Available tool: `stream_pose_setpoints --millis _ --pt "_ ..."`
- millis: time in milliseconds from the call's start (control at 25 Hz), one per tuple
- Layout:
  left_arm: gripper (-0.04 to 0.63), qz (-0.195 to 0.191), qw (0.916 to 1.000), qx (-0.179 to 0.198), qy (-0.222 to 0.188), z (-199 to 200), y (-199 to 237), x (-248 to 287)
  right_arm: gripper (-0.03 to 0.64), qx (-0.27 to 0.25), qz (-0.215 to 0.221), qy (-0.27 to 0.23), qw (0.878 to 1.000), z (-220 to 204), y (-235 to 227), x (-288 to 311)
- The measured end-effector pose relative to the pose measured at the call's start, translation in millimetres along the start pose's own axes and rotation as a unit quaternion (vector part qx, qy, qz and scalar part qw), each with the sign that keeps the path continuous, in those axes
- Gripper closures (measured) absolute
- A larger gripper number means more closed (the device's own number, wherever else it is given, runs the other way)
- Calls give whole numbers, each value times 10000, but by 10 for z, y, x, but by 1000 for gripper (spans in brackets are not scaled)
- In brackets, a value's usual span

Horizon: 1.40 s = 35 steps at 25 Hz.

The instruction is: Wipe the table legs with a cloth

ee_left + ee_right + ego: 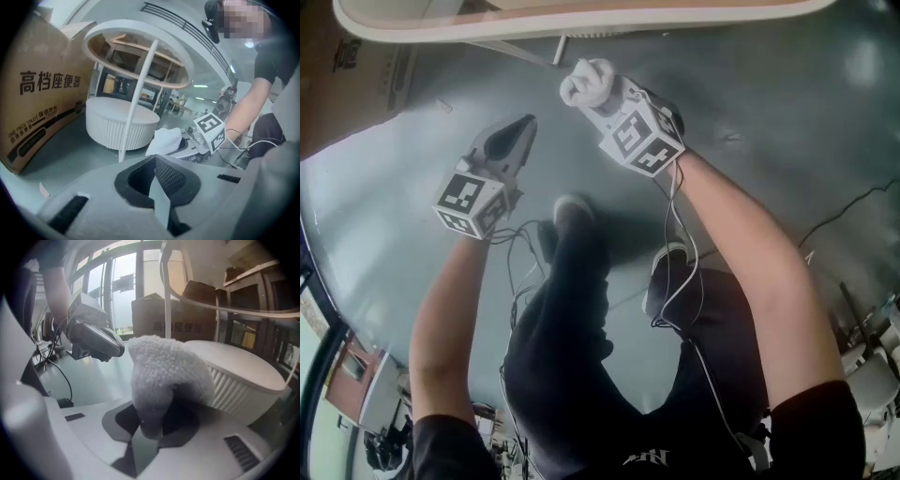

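Cardboard box, brown with black printed characters (40, 93), fills the left side of the left gripper view. To its right stands the round white table: a pale tabletop rim (140, 35) in the upper middle, a thin white slanted table leg (139, 93) running down from it, and a ribbed white drum-shaped base (117, 126) behind the leg on the glossy grey-green floor (61, 154).

In the head view, the left gripper (517, 136) sits in the left half of the frame. Its dark jaws are pressed together with nothing between them, as its own view confirms at bottom centre (155, 180).

Further right, at upper centre, the fluffy white cloth (588, 81) lies just below the tabletop rim and just beside the lower end of the table leg (560, 49). A small gap between cloth (165, 139) and leg shows in the left gripper view. The right gripper (609, 105) has its jaws clamped on the cloth's lower fold. In the right gripper view the cloth (164, 364) bulges up from the jaws at centre, with the ribbed base (243, 376) to the right.

Below the grippers, thin black cables (680, 234) trail over the person's dark trousers (581, 356).
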<state>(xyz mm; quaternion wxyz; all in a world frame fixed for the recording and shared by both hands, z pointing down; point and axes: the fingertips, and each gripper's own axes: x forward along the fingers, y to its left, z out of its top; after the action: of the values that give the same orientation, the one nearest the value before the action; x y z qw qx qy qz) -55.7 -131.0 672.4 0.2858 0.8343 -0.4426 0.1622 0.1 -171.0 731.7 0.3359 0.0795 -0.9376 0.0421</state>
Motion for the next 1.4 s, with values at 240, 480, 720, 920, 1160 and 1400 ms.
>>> stream_pose_setpoints --millis 240,480,720,920,1160,1400 --pt "591 -357 9986 9 385 954 -987 -682 545 1246 -236 -351 9913 829 429 -1506" --pt "591 -775 9965 -47 294 2368 -2211 -1585 545 1736 -560 -834 9797 2073 648 -3584" --pt "591 -986 9931 313 -547 4259 -3455 -2546 545 1135 -728 -1668 9767 3606 588 -5847" --pt "591 -1413 9816 501 -1180 5089 -4836 -3347 541 1215 -594 -2396 9614 4356 929 -7444" --pt "591 -1738 9610 89 -2149 5693 -5635 -4527 541 1306 -795 -2919 9442 4940 1525 -8468" --pt "591 -2146 9426 540 -2502 5987 -5859 -5318 541 1037 -874 -3113 9406 5413 2290 -8992"
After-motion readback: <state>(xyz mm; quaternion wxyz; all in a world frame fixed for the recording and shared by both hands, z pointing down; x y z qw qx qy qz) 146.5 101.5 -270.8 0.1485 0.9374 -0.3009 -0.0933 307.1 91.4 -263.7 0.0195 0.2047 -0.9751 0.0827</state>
